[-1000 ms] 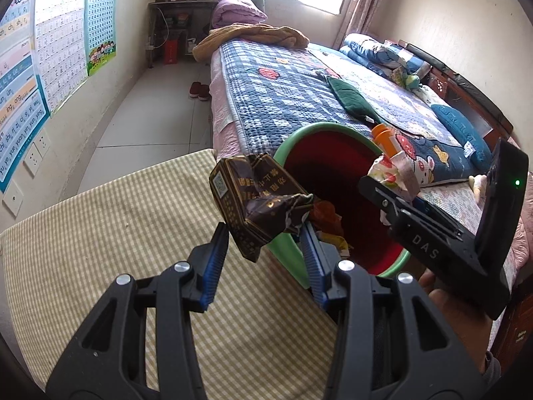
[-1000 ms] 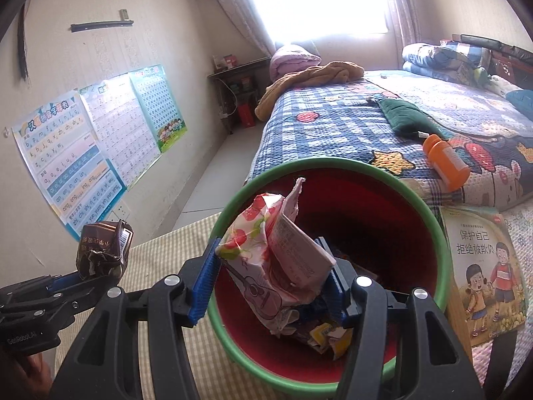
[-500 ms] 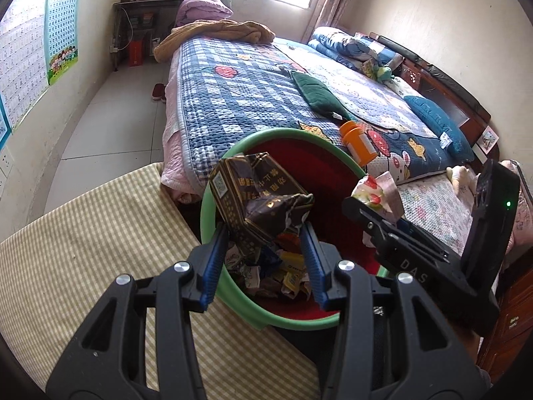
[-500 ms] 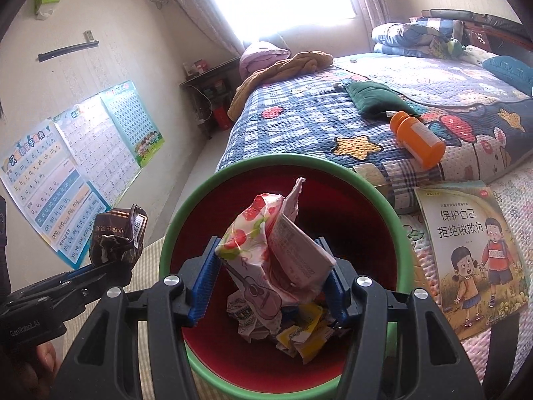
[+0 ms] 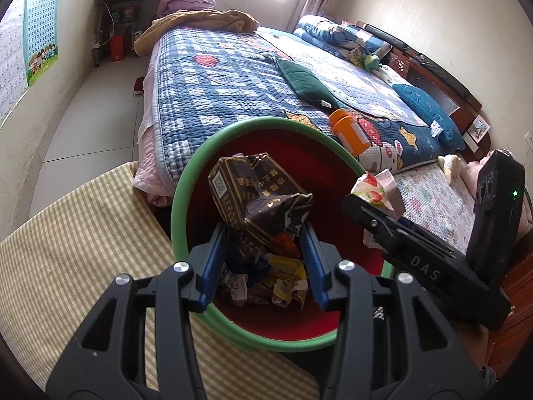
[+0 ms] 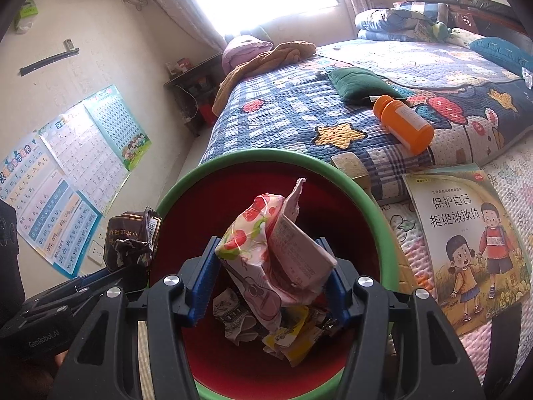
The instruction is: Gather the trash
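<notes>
Bedroom with blue patchwork quilt (image 5: 213,100) behind, my left gripper (image 5: 265,260) clamping a crumpled dark brown wrapper (image 5: 256,200) over the green-rimmed red trash bucket (image 5: 180,200), my right gripper (image 6: 269,280) pinching a pink strawberry-print packet (image 6: 266,253) above that bucket's littered bottom.

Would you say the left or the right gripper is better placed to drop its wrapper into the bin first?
Probably right: the pink wrapper in the right gripper hangs centred over the bin; the left gripper's brown wrapper sits nearer the rim.
</notes>
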Tool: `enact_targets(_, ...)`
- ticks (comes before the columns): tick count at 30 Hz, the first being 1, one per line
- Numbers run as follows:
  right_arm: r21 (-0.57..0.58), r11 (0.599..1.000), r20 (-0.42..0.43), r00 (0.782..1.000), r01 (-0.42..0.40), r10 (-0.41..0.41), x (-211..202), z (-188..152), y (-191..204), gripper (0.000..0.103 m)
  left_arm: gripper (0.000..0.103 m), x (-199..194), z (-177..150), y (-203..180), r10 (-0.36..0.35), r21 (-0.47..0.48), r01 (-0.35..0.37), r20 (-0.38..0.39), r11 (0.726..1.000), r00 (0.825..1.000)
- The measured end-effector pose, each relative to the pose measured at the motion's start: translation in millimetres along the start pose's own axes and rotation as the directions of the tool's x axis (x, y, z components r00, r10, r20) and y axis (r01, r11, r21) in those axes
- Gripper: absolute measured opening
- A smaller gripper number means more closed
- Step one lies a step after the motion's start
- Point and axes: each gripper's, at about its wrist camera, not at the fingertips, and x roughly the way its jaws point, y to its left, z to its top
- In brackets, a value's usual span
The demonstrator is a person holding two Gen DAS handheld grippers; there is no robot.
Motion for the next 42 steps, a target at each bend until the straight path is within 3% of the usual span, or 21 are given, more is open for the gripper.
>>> enact_targets(2,0.003,1.0,-0.008,1.0,0.001,-0.001,2.5,0.0,-0.1,0.06,0.045,2.6,-2.2,2.6,-0.005,-0.009,0.005,-0.009,1.0,1.0)
enact_targets(5,-0.013,1.0,-0.014,1.0,0.006,-0.007,5.0,0.0,3.5,0.062,0.058,2.5,-5.5,6.3,-0.004,-0.015,0.004,-0.007,1.0,1.0)
enact_targets(13,-0.048,0.998,-0.01,0.999,0.035,-0.036,6.4,-0.9,12.2,0.09,0.093,-22.6,-22.0,25.8,0.048,-0.055,-0.046,0.037,0.997,0.998)
enact_targets(15,-0.079,0.996,-0.009,0.999,0.042,-0.042,6.8,-1.7,18.5,0.096,0.094,-32.0,-26.0,32.8,0.071,-0.071,-0.067,0.044,0.995,0.997)
enact_targets(18,-0.145,0.988,-0.003,0.998,0.059,-0.061,5.3,-4.7,33.3,0.096,0.096,-49.8,-34.2,42.9,0.101,-0.098,-0.095,0.058,0.991,0.993)
enact_targets(26,-0.233,0.972,-0.004,1.0,-0.012,0.011,-10.9,-22.5,77.5,0.096,0.097,-114.3,-70.4,64.8,0.216,-0.179,-0.193,0.115,0.965,0.97)
enact_targets(35,-0.372,0.925,-0.019,0.997,-0.082,0.081,-39.9,-63.0,136.9,0.096,0.097,-183.9,-142.2,93.8,0.364,-0.311,-0.315,0.114,0.897,0.924)
enact_targets(42,-0.46,0.882,-0.051,0.995,-0.1,0.086,-61.2,-103.4,156.3,0.096,0.097,-217.0,-188.4,104.6,0.432,-0.367,-0.37,0.103,0.854,0.896)
